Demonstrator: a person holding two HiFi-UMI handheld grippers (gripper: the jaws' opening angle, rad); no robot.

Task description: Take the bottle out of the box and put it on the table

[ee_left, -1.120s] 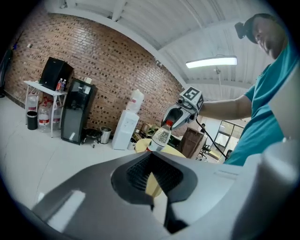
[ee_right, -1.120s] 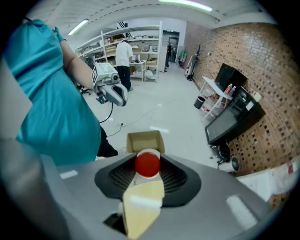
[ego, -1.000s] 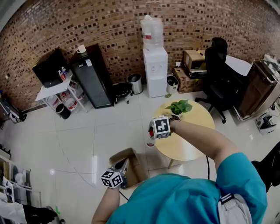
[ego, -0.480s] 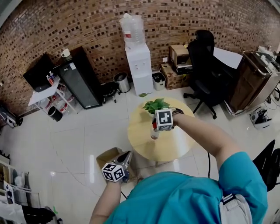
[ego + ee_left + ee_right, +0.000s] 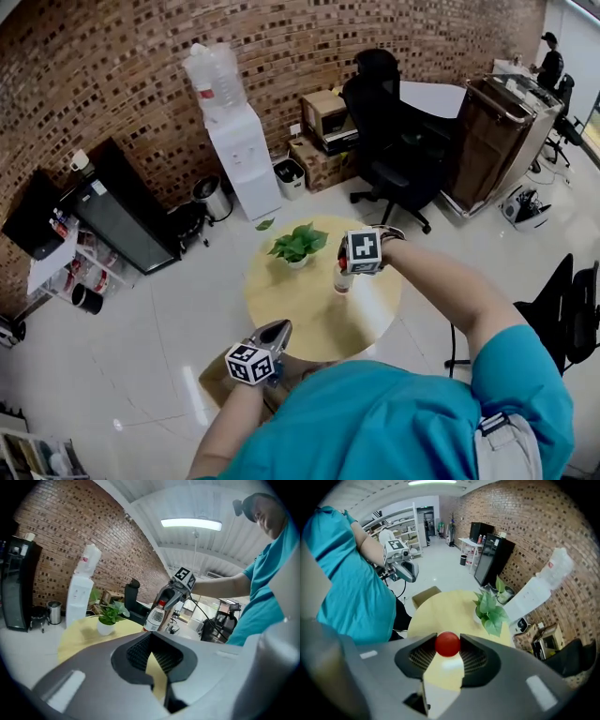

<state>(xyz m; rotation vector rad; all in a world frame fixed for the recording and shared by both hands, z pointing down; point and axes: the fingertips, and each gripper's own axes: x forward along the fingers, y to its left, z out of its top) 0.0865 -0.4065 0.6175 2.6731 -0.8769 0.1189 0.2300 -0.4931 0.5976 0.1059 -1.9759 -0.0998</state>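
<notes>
The bottle point(image 5: 342, 278) looks clear plastic, the table point(image 5: 309, 319) smooth, the floor point(image 5: 141, 347) glossy.

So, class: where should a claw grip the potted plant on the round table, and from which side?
Take the white pot by its wall, coming in level from the side. Its leaves spread over the rim and would likely block a claw from above, while the upright wall is bare.

Head cam: the bottle point(image 5: 341, 281) sits mostly behind the marker cube point(image 5: 363, 250) on my right gripper point(image 5: 448, 647), so only the lower bit peeks out. In the right gripper view I just get its red cap point(image 5: 448, 643); the body's hidden below. The box point(image 5: 212, 386) is mostly behind my left arm point(image 5: 230, 422). The label's too small to read.
</notes>
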